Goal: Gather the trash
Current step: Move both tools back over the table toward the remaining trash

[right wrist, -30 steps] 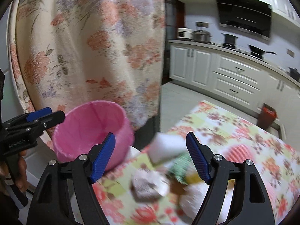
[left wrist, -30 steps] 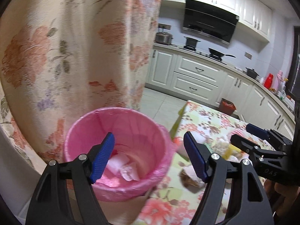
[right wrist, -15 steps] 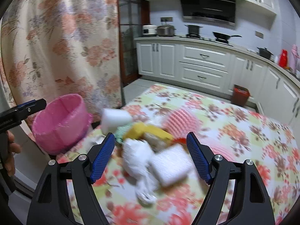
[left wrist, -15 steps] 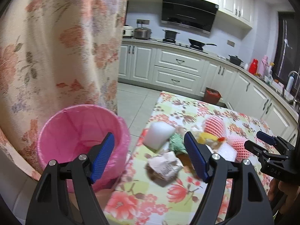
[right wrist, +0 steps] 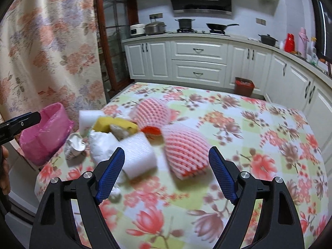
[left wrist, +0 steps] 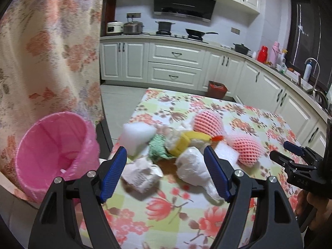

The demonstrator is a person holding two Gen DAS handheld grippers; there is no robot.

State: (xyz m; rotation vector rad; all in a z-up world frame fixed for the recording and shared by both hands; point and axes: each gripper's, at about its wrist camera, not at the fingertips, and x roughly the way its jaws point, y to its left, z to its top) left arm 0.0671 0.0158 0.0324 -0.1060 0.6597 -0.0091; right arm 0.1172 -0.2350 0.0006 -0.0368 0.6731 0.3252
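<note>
A pile of trash lies on the floral tablecloth (left wrist: 166, 207): a crumpled paper (left wrist: 143, 174), a white plastic bag (left wrist: 191, 166), a white foam block (left wrist: 137, 134), a yellow piece (left wrist: 184, 143), a green wad (left wrist: 157, 147) and two pink foam fruit nets (left wrist: 247, 147) (left wrist: 207, 120). A pink-lined bin (left wrist: 51, 145) stands left of the table. My left gripper (left wrist: 166, 174) is open and empty above the crumpled paper and bag. My right gripper (right wrist: 166, 174) is open and empty, above the near pink net (right wrist: 184, 151) and a white foam roll (right wrist: 137, 153).
A floral curtain (left wrist: 51, 51) hangs close behind the bin. White kitchen cabinets (right wrist: 197, 62) and a small red bin (right wrist: 243, 86) stand beyond the table's far edge. The right part of the tablecloth (right wrist: 280, 145) carries no trash.
Both grippers have swung right, away from the pink bin and toward the trash pile on the table. Both stayed open.
</note>
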